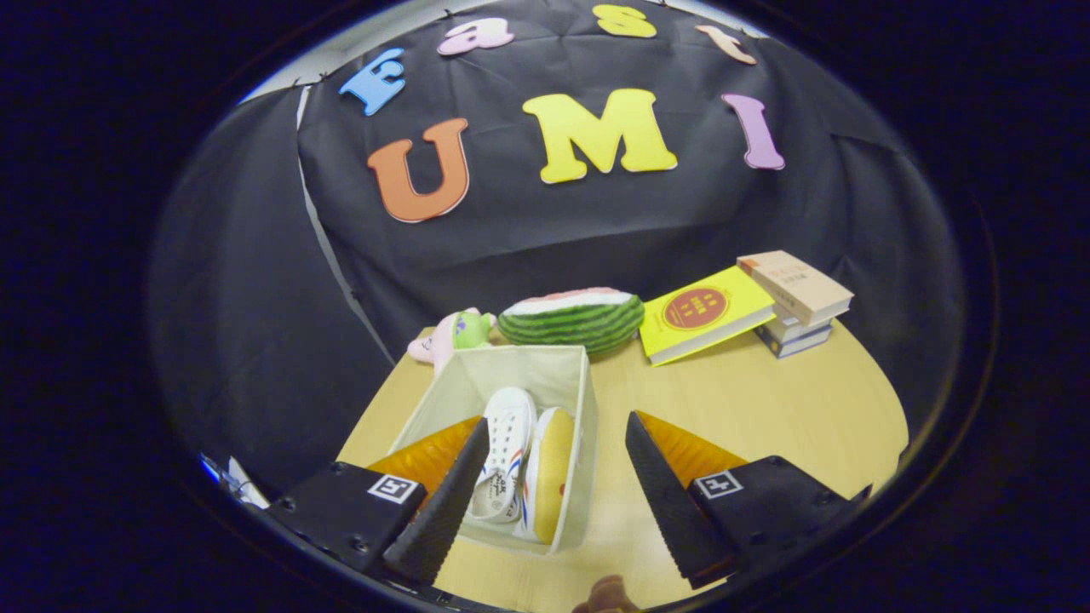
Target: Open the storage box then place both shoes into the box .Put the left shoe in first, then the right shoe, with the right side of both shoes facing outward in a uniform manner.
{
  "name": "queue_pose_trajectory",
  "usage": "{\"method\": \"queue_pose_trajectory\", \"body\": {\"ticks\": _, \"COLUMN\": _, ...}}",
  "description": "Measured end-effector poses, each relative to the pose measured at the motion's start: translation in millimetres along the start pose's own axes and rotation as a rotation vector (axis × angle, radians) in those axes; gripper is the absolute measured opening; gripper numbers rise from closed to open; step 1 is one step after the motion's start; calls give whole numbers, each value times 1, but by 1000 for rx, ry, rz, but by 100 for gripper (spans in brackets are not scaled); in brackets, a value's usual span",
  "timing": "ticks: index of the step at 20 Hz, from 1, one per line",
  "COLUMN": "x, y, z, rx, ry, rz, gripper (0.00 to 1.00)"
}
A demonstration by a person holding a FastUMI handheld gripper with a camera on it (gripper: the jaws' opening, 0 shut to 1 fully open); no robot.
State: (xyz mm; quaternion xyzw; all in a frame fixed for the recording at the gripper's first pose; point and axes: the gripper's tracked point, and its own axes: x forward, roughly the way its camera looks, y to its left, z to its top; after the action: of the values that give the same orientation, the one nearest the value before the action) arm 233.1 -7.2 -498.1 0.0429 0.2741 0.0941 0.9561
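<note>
In the gripper view, the gripper (pixel 549 485) hangs above the near side of the counter (pixel 766 400), its jaws spread wide and grasping nothing. The storage box (pixel 579 426), open at the top, sits just ahead of the fingers, toward eleven o'clock from the midpoint between them.

Both shoes are already inside. One shoe (pixel 504 455) lies with its laces and opening up, pressed near the left finger's tip. The second shoe (pixel 549 472) stands on its side at three o'clock of the first, its yellowish sole turned toward the box's right wall. They seem packed side by side so that both fit the narrow box and face one way, as the task asks. Whether it is the right side that faces outward cannot be told from here.

Beyond the box, at twelve o'clock, a watermelon-slice plush (pixel 572 319) rests against the cloth wall, with a pink plush toy (pixel 447 336) at its nine o'clock. At two o'clock a yellow book (pixel 702 313) leans on a small stack of books (pixel 796 302).

The gripper points forward and slightly down over the box's near rim, released. That pose suits the placing being done, with the task likely near its end.
</note>
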Motion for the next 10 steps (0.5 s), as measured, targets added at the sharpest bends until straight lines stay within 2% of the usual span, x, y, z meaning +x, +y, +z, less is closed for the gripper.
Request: {"method": "queue_pose_trajectory", "body": {"ticks": 10, "x": -93, "y": -6, "z": 55, "rx": -28, "ry": -296, "rz": -28, "gripper": 100}}
